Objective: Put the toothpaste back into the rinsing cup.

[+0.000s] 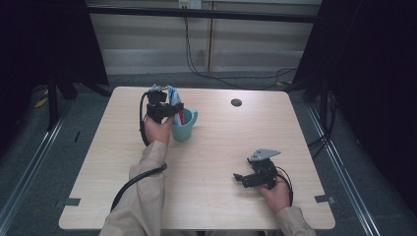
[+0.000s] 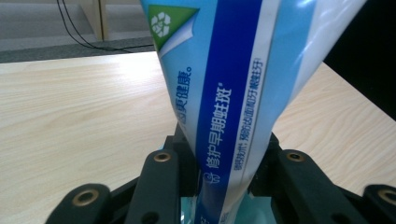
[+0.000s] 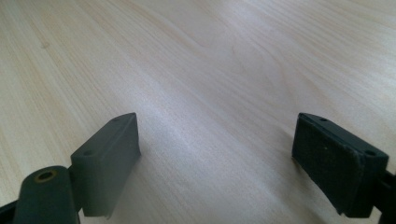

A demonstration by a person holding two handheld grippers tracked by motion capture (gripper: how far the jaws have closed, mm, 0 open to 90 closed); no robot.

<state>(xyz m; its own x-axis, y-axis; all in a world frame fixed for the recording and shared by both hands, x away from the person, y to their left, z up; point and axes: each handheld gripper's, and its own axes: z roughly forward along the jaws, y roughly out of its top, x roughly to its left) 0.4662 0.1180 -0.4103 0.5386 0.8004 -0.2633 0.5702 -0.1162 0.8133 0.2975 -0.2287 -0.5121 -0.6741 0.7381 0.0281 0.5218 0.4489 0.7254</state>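
The toothpaste tube [image 2: 233,93] stands nearly upright in the teal cup [image 1: 185,126], its long axis vertical and its flat wide end pointing up. The left gripper [image 1: 164,109] is clamped on the tube just above the cup. The right gripper [image 1: 244,179], well apart from the cup toward the table's [image 1: 216,147] near edge, has its jaws apart, holding nothing.

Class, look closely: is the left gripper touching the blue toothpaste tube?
Touching. The left gripper view shows the left gripper with both jaws pressed against the toothpaste tube.
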